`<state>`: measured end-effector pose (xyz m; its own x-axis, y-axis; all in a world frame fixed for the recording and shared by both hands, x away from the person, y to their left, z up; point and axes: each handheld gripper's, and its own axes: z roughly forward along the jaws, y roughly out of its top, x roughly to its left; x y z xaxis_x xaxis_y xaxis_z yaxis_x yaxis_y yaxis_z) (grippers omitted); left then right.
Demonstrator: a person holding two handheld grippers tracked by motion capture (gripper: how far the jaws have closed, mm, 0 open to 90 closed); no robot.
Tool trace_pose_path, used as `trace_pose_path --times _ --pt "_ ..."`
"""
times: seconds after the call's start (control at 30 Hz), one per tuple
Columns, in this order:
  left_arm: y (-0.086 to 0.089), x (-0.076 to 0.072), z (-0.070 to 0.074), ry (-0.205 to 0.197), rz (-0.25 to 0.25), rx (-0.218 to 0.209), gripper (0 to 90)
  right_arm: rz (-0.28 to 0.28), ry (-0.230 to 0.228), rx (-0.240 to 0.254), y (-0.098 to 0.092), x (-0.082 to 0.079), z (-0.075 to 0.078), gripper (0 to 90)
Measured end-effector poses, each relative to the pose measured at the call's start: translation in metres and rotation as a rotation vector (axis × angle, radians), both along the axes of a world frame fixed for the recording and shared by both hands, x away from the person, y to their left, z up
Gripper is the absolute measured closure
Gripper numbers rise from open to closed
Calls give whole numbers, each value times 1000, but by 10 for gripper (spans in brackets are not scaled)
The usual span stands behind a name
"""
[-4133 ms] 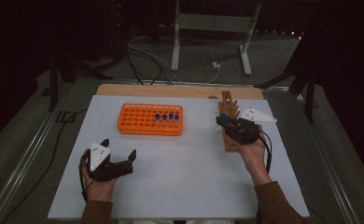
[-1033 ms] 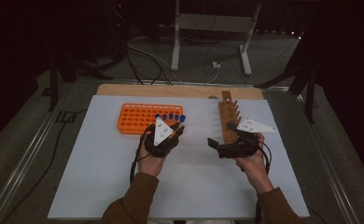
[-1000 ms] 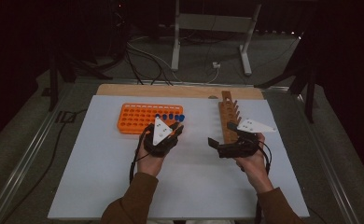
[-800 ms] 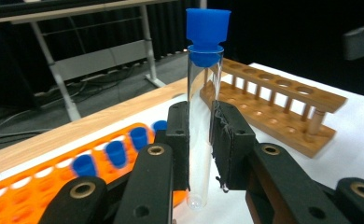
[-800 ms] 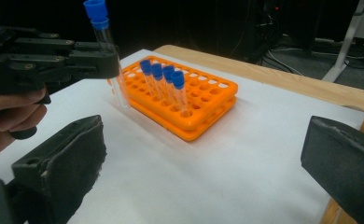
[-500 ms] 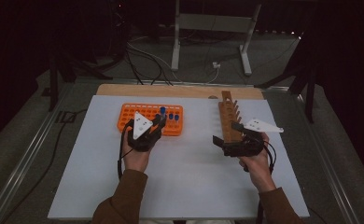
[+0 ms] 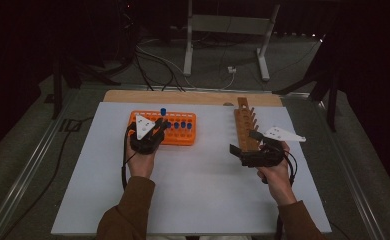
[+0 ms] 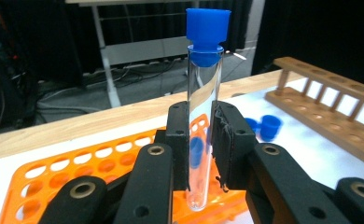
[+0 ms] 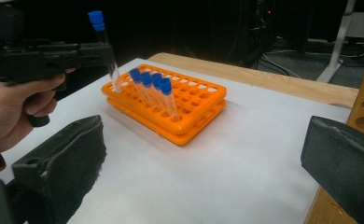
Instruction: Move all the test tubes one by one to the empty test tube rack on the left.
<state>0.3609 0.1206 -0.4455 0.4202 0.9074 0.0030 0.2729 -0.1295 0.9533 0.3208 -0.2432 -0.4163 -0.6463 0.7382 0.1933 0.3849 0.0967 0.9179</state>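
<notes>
My left gripper point(image 8: 201, 140) is shut on a clear test tube point(image 8: 203, 93) with a blue cap, held upright. In the high view the left gripper point(image 7: 159, 124) hovers over the left part of the orange tube rack point(image 7: 188, 137), with the tube's cap point(image 7: 163, 111) sticking up. The tube's bottom end hangs just above the rack's holes point(image 8: 77, 163). Several blue-capped tubes point(image 9: 152, 81) stand in a row in this rack point(image 9: 194, 107). My right gripper point(image 7: 243, 141) is open with nothing between its pads point(image 9: 77, 154), beside the wooden rack point(image 7: 245, 125).
The wooden rack point(image 8: 339, 102) runs along the right side of the white table top point(image 7: 203, 190). A wooden strip point(image 7: 183, 97) borders the table's far edge. Beyond it are cables and a metal stand point(image 7: 223, 30) on the floor.
The left gripper has carried the tube leftward, from between the two racks to over the orange rack's left part. The right gripper has stayed by the wooden rack.
</notes>
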Motion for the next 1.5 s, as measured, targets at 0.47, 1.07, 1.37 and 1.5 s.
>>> trace_pose_path --times 0.47,1.07,1.37,1.5 --pt "-2 20 -18 35 72 4 781 8 9 1 0 1 -2 0" --pt "-3 27 -41 93 85 4 780 9 11 4 -2 2 -3 0" --pt "-5 25 -49 125 78 46 782 8 11 5 -3 1 -3 0" --pt "-4 25 -52 134 78 42 783 9 14 5 -3 2 -4 0"
